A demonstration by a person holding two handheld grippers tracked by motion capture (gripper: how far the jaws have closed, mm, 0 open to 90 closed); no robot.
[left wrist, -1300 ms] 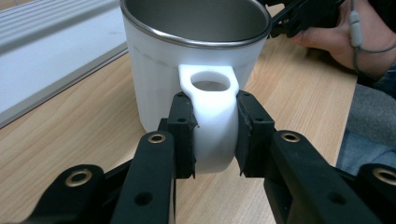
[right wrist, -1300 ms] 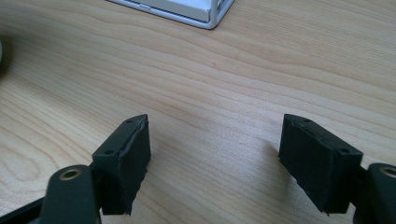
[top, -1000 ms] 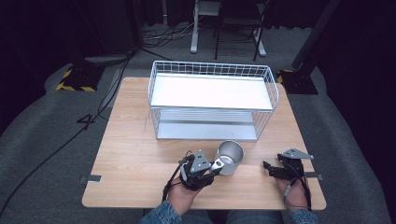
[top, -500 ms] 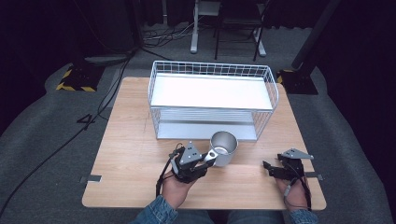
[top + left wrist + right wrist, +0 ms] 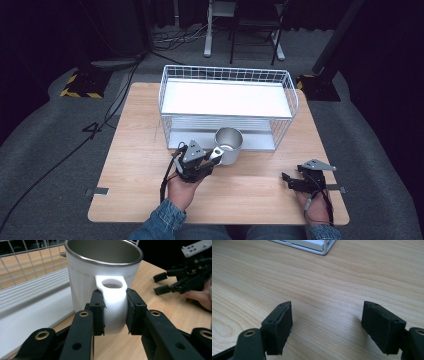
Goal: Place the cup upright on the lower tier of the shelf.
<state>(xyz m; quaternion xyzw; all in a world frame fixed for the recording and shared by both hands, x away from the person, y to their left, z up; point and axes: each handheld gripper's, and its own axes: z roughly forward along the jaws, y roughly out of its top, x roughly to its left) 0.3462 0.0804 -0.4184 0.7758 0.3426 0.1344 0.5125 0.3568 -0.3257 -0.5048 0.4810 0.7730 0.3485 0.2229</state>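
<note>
White mug (image 5: 100, 272) handle clamped in left gripper (image 5: 115, 312), upright.

- The counter (image 5: 140, 135) has a light wood-grain top with rounded corners and stands on a grey carpeted floor (image 5: 45, 150).
- Two small grey tabs (image 5: 97, 191) stick out from its near edge, one at each side.
- Black cables (image 5: 107, 107) trail across the carpet at the left and run off toward the back.
- A base with yellow-and-black hazard stripes (image 5: 80, 86) sits at the far left; a dark stand base (image 5: 320, 85) sits at the far right.
- White furniture legs (image 5: 207, 30) stand behind, with more cables pooled beside them.
- The room beyond is dark; light falls mainly on the counter.
</note>
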